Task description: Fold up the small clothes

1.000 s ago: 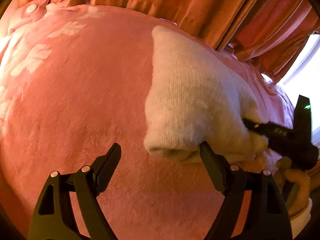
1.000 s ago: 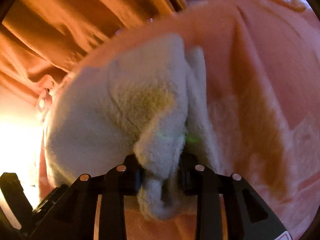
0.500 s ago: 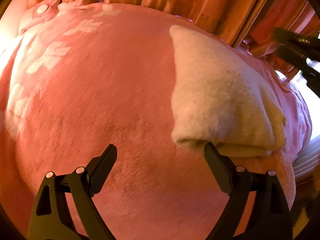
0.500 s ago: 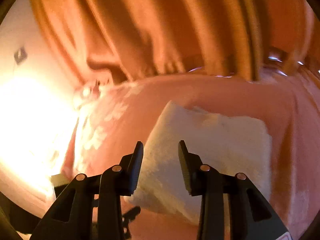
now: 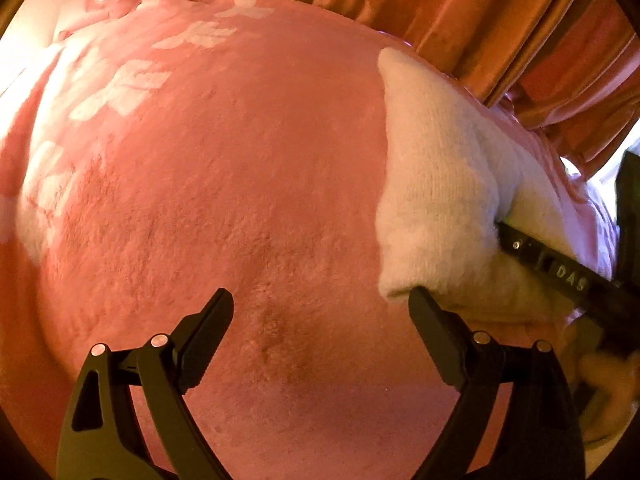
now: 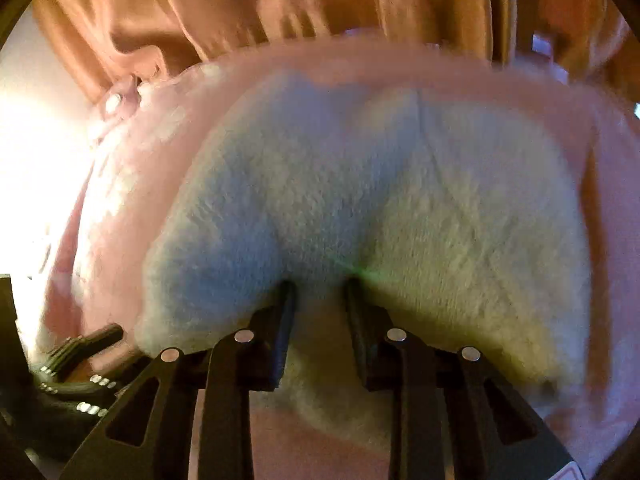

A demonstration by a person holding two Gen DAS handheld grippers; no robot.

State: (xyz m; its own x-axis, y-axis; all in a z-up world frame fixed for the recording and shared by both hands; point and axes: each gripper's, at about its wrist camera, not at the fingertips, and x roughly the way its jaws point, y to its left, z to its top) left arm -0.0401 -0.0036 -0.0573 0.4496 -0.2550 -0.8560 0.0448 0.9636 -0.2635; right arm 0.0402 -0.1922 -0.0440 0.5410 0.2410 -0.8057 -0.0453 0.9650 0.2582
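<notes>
Returned to the sock [image 6: 360,200] after lifting clear half a second before: right gripper [image 6: 320,292] pinched narrow on its near edge. Left gripper [image 5: 320,312] spread wide, empty, beside it on the pink blanket [image 5: 200,200]. Folded once already; apparently one more fold left.

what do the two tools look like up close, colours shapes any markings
Both are matte black plastic. The left tool has two wedge-shaped fingers on triangular open-frame arms with round silver pins at the joints. The right tool has the same build, with flat dark pads. From the left wrist view its body shows pale letters "DAS" and a small screw. No cables or sleeves visible.
</notes>
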